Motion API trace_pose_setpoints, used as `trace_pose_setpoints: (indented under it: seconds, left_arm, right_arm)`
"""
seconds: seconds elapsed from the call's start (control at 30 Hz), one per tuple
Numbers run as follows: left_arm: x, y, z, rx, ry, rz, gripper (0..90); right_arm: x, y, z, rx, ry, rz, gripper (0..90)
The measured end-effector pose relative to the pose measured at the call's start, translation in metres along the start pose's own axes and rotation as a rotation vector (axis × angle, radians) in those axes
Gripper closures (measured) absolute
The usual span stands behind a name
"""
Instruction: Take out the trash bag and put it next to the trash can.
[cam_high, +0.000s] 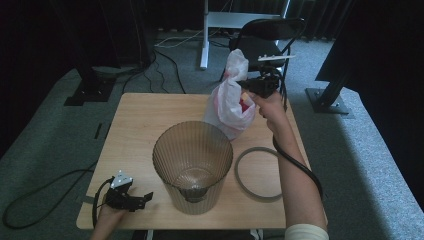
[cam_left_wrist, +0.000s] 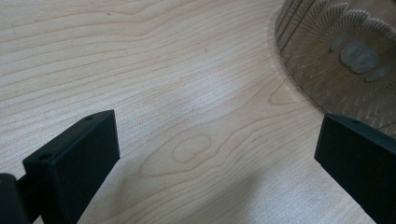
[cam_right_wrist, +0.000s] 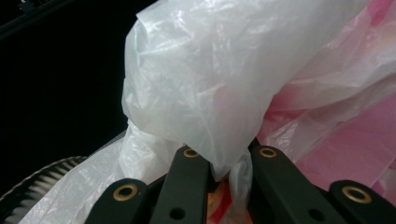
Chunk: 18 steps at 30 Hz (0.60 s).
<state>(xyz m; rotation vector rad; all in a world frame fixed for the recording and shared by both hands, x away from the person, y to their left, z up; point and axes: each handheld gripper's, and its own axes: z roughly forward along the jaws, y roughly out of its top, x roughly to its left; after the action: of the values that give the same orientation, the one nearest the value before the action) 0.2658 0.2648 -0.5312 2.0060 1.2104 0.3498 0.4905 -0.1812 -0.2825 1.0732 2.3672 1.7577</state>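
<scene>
Bag lining job, early stage by the look of it. Right gripper (cam_high: 248, 90) clamped on a fold of the white plastic bag (cam_high: 229, 100), jaws pinched tight w/ film bunched between them in the right gripper view (cam_right_wrist: 219, 161). Bag held up off the far right of the table (cam_high: 145, 125), just behind the ribbed bin (cam_high: 192, 165), bottom of bag near or touching the wood; hard to tell which. Something pink/red inside the bag, prob. more folded plastic, too blurred to call.

Left gripper (cam_high: 131, 198) parked on the near left corner, jaws wide apart, nothing between them, bin base (cam_left_wrist: 345, 60) just beside its right jaw.

Done so far: bag gripped and lifted. Bin empty inside. Grey ring (cam_high: 258, 173) lying flat on the table right of the bin, untouched.

Left, as judged: open bag, drop into bin, fold edge over rim, press ring on.
</scene>
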Motion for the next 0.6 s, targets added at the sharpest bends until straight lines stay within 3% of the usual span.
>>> trace_pose_setpoints:
  seconds: [0.27,0.6]
  left_arm:
    - [0.002,-0.001,0.0,-0.003,-0.005,-0.012,0.0]
    - [0.0,-0.003,0.002,0.01,-0.009,0.004,0.0]
  right_arm:
    - [-0.013,-0.019,0.036,0.042,0.007,0.055,86.9]
    - [-0.032,-0.051,0.063,0.129,-0.025,0.107,85.3]
